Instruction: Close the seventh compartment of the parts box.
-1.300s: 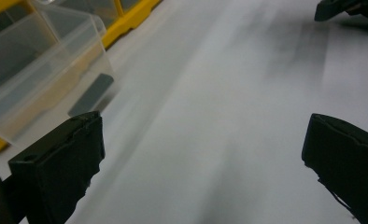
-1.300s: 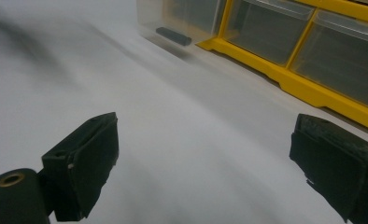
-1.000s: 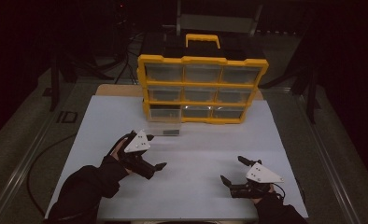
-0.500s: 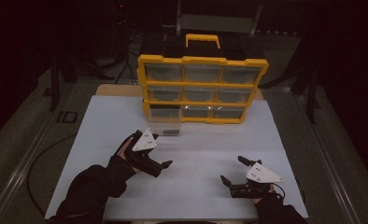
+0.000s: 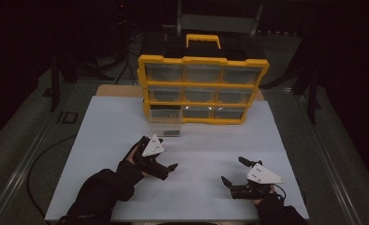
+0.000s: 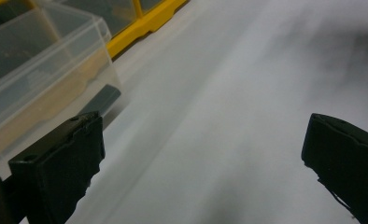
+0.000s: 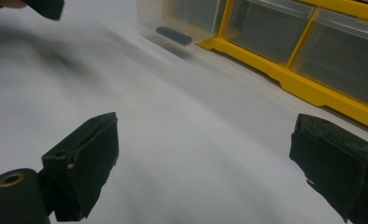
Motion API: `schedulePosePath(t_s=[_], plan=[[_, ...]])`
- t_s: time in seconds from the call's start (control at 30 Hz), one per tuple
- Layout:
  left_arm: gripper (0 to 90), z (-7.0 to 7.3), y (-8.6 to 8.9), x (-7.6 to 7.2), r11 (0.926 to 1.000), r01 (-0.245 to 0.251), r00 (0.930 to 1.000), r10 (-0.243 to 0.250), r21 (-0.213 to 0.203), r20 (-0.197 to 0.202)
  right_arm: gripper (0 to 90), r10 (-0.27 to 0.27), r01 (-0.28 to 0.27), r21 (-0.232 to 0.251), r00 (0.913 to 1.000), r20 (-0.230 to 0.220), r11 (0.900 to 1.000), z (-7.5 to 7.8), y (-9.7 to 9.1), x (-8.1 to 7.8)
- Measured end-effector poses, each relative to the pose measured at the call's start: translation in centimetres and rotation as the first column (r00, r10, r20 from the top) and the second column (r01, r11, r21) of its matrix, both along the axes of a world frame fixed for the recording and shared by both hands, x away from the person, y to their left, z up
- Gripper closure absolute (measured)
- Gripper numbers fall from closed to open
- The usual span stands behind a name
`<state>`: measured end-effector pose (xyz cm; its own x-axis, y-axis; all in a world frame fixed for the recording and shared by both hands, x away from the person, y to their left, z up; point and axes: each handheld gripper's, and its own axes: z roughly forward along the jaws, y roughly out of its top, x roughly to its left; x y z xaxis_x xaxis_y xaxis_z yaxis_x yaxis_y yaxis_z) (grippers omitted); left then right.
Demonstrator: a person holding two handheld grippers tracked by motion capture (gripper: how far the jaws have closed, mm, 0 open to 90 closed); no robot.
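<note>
White table (image 5: pixel 103 140), far side loaded.
A yellow organizer (image 5: pixel 203 89) stands far centre; its clear drawer (image 5: pixel 165 126) sits pulled out just before it.

1. No readable text, label, brand, number or sign anywhere.
2. Yellow organizer (image 5: pixel 202 89): drawer fronts clear, unmarked.
3. Dark strip (image 5: pixel 172 133) on pulled-out clear drawer (image 5: pixel 164 127): too small and blurred to read.

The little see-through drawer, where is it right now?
In the high view, the clear drawer sticks out of the yellow organizer at its bottom left, just beyond the left hand-held gripper.
</note>
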<state>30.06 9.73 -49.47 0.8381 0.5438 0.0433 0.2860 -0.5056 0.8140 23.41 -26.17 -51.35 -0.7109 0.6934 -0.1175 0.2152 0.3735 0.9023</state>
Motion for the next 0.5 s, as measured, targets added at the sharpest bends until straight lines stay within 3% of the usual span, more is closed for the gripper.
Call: schedulePosePath(t_s=[0.5], plan=[[0.0, -2.5, -0.1, 0.6, 0.9953, -0.096, 0.9939, 0.096, 0.008, -0.053, 8.2, 0.001, -0.001, -0.001, 1.0, 0.001, 1.0, 0.0, 0.0, 0.0]])
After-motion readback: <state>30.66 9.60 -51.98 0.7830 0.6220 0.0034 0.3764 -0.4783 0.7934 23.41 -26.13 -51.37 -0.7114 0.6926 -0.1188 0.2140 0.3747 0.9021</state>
